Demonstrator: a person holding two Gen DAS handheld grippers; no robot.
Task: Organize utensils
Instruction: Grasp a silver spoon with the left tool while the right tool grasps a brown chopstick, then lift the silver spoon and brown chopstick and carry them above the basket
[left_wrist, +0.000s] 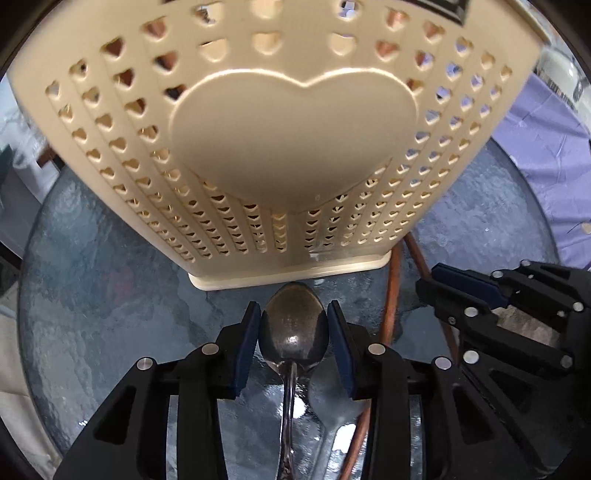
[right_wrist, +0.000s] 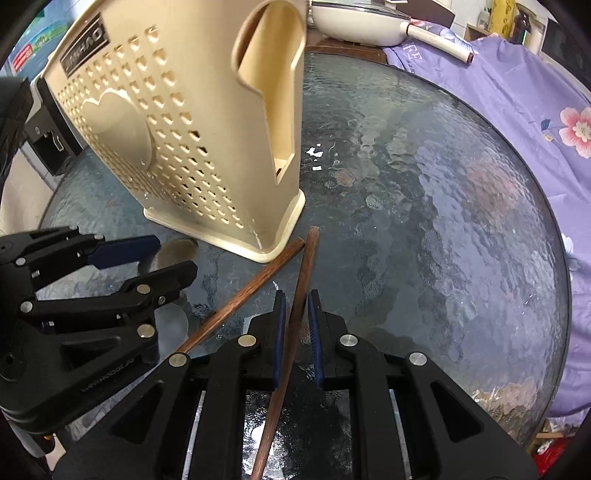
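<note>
Round table (right_wrist: 424, 177) with textured, reflective glass top; purple floral cloth (right_wrist: 524, 85) draped beyond its far edge, a white lidded pan (right_wrist: 362, 22) resting near it; daylight glare on the glass.

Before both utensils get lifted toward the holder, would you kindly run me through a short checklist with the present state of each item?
1. Spoon bowl sits between the left gripper fingers, pads against both sides: ok.
2. Right gripper shut on one chopstick: ok.
3. Second chopstick lies loose on the glass table, apart from the grip: ok.
4. Cream holder stands upright: ok.
5. Holder's top opening is free: cannot tell.
6. The two grippers are apart: ok.
</note>
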